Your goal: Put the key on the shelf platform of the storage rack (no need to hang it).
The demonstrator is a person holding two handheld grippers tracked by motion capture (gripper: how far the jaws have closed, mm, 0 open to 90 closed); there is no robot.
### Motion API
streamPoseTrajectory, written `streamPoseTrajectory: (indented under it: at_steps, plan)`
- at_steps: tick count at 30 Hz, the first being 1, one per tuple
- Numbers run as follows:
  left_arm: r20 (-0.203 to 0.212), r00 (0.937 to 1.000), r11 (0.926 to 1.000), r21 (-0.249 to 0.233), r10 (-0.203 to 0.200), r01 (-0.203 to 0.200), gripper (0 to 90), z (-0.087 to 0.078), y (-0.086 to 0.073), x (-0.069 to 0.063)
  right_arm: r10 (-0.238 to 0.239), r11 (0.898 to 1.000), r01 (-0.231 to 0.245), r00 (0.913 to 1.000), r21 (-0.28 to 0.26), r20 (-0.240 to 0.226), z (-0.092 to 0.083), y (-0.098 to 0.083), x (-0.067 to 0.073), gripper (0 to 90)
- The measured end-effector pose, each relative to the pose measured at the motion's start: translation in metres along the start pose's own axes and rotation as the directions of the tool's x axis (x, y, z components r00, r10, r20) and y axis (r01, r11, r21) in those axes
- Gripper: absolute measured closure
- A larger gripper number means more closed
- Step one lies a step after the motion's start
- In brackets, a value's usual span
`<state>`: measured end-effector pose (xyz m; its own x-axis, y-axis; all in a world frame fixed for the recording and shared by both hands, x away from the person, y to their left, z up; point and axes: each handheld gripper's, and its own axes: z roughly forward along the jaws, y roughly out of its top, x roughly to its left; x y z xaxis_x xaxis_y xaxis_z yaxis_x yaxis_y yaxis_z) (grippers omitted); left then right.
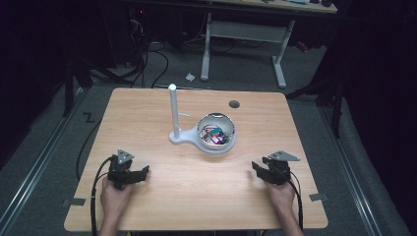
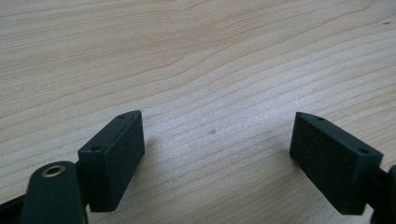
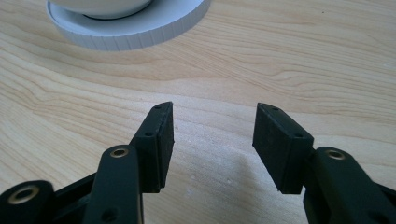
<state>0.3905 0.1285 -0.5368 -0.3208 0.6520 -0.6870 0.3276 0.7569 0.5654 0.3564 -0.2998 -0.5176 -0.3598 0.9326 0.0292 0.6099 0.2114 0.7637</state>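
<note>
1. Left hand-held gripper [image 1: 143, 171] rests low near the front left corner of the bench [image 1: 147, 206], held by the person's left hand [image 1: 114, 195]. Its jaws are released and stand wide apart; in the left gripper view [image 2: 217, 140] bare wood grain lies between the two black pads and nothing is gripped.
2. Right hand-held gripper [image 1: 256, 168] sits near the front right corner of the bench, held by the person's right hand [image 1: 281, 194]. Its jaws are also released, with a clear gap between them; in the right gripper view [image 3: 214, 133] bare bench surface lies between the pads.
3. A white bowl [image 1: 216, 132] stands on the round part of a white base [image 1: 212, 148] at about the middle of the bench, slightly toward the far edge. It holds a heap of small coloured items [image 1: 216, 135], too small to tell apart.
4. A white upright post [image 1: 173, 110] rises from the left end of the same base, just beside the bowl.
5. In the right gripper view the base's ribbed rim [image 3: 135, 35] and the bowl's underside [image 3: 100, 7] lie ahead of the jaws, well apart from them.
6. Both grippers point roughly toward the bench middle, well apart from the bowl and from each other.
7. A small dark round hole [image 1: 234, 104] sits in the bench near its far edge, right of the post.
</note>
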Motion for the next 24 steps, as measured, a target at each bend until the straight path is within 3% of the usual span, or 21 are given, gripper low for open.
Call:
streamPoseTrajectory:
  at_steps: [15,19,24]
  plan:
    - [-0.004,1.0000,1.0000,-0.001,-0.009,0.009,18.2,0.0000,-0.0002,-0.0005,-0.034,0.998,0.032,0.9983,0.052,0.046,0.0110,-0.0056,0.0036,46.7]
    - [-0.004,1.0000,1.0000,-0.002,-0.009,0.009,18.1,0.0000,-0.0003,-0.0005,-0.026,0.999,0.024,0.9989,0.048,0.039,0.0110,-0.0072,0.0017,46.2]
    - [-0.004,0.9999,1.0000,-0.002,-0.009,0.009,18.2,0.0000,-0.0002,-0.0005,-0.026,0.998,0.023,0.9987,0.053,0.044,0.0111,-0.0073,0.0005,40.9]
